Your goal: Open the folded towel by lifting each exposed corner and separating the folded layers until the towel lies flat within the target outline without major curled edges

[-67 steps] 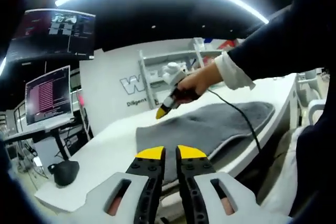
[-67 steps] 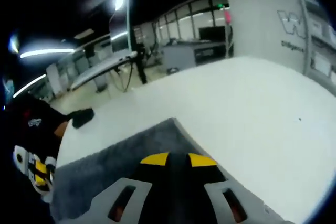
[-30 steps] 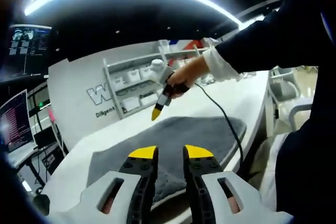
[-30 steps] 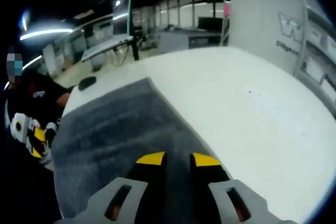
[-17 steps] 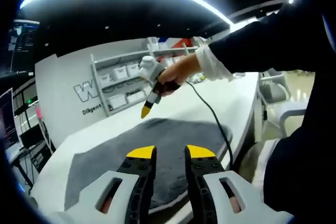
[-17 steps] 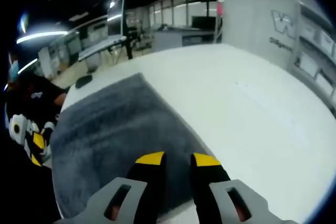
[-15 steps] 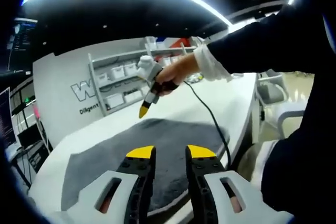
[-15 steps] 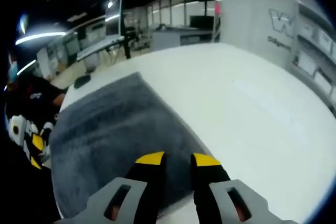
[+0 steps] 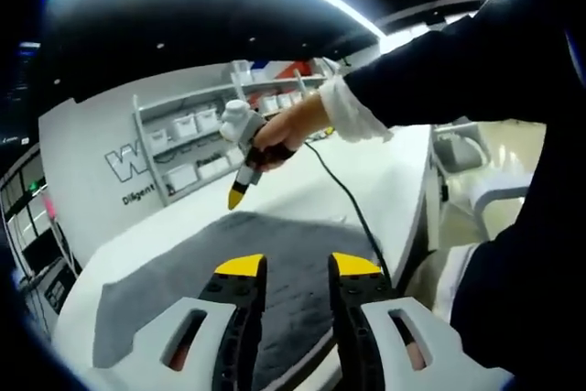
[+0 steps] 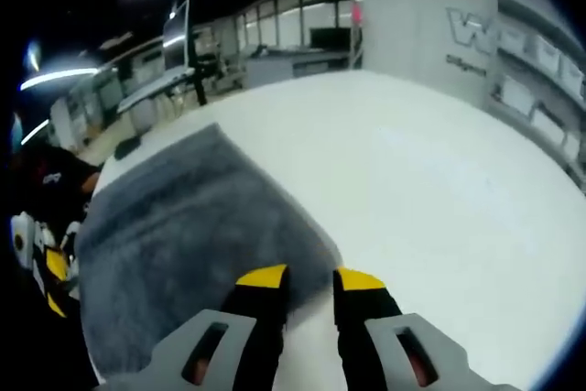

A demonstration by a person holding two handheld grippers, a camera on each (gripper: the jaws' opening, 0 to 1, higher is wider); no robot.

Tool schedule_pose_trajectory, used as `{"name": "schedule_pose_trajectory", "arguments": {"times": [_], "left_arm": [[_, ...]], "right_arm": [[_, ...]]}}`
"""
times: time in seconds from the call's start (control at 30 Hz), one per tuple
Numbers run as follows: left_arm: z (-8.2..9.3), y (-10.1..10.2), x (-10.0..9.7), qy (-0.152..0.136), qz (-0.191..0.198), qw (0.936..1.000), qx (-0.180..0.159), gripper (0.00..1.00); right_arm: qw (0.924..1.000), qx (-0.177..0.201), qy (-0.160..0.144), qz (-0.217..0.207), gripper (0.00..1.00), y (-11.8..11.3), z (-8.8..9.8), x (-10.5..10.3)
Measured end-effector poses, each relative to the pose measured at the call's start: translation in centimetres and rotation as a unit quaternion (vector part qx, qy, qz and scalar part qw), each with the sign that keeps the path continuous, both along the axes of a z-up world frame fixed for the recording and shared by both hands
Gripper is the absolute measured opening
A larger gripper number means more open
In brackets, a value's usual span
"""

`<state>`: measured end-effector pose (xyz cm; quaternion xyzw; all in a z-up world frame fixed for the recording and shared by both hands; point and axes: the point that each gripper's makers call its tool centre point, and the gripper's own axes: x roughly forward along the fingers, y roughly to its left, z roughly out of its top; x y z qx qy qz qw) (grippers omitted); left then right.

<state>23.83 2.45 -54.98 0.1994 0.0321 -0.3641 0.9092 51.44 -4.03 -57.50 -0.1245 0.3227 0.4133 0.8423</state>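
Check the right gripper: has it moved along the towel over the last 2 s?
Yes. Against the shelves on the back wall, the right gripper has lifted off the grey towel and now hangs above its far edge.

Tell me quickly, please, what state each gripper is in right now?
Left gripper: open, holding nothing, above the grey towel.
Right gripper: open, holding nothing, over the towel's edge near the white table.
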Motion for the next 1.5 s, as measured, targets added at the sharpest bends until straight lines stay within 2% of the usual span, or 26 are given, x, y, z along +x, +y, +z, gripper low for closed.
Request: {"name": "schedule_pose_trajectory", "arguments": {"times": [0.37,0.6,0.93,1.17,1.37,1.43,1.5], "left_arm": [[-1.2,-1.9,0.2,0.015,-0.024,0.9995,0.014,0.29],[-2.0,-2.9,1.0,0.023,-0.033,0.9988,0.029,0.29],[-3.0,-4.2,2.3,0.030,-0.041,0.9978,0.042,0.27],[-3.4,-4.5,2.6,0.046,-0.049,0.9971,0.038,0.26],[-4.2,-5.0,2.1,0.094,-0.073,0.9927,0.021,0.16],[-4.2,-5.0,2.1,0.095,-0.073,0.9925,0.025,0.15],[-4.3,-5.1,2.1,0.110,-0.082,0.9902,0.024,0.14]], "right_arm": [[0.9996,0.015,0.013,-0.019,0.17,-1.1,-1.1,0.6],[0.9981,0.044,0.029,-0.031,0.17,-1.2,-1.5,1.1],[0.9981,0.050,0.025,-0.025,0.17,-0.8,-2.2,1.2],[0.9997,0.024,0.001,-0.001,0.14,-0.3,-2.3,0.8],[0.9996,-0.014,-0.014,0.018,0.11,0.1,-2.4,0.6],[0.9990,-0.032,-0.019,0.026,0.10,0.2,-2.4,0.5],[0.9982,-0.047,-0.022,0.032,0.09,0.3,-2.5,0.3]]}}
